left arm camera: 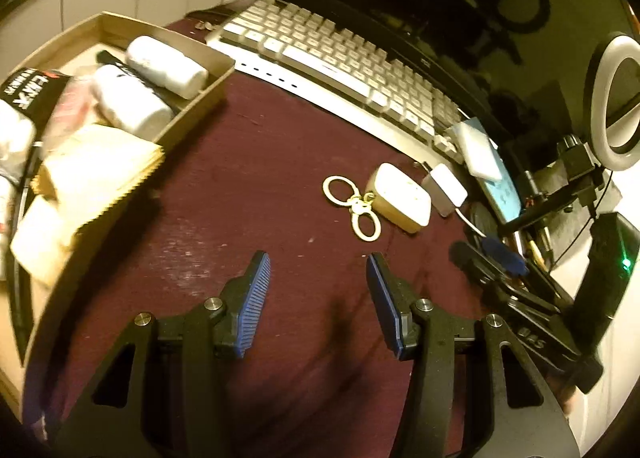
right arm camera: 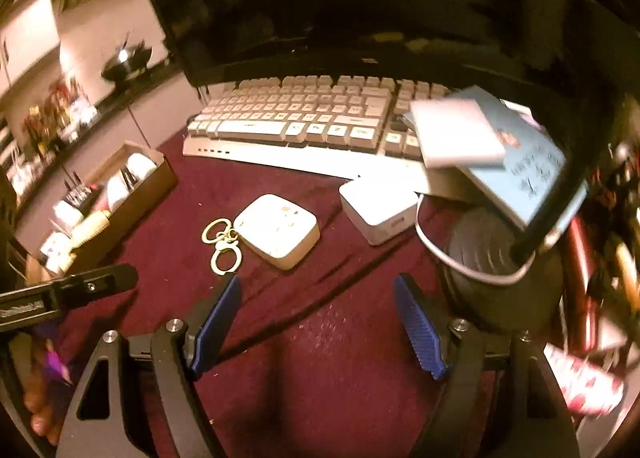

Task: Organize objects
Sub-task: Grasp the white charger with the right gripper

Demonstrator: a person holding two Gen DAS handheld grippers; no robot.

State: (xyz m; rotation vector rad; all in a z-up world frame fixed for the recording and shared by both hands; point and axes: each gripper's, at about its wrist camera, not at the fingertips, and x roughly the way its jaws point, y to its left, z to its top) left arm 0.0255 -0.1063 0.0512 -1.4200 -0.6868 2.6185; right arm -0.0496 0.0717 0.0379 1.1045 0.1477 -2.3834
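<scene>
1. The right gripper hovers over the maroon cloth-covered desk, blue ribbed pads spread, holding nothing; the left gripper is likewise spread and empty.
2. The small cream rounded-square plastic case with its pale looped key-rings lies ahead of both, just before the white keyboard.
3. It looks light, rigid and smooth — likely slippery; pinch across its flat sides, not the dangling rings.
4. The left view alone shows the brown cardboard tray up close — white bottles inside; the right view shows a white box clearly.
</scene>
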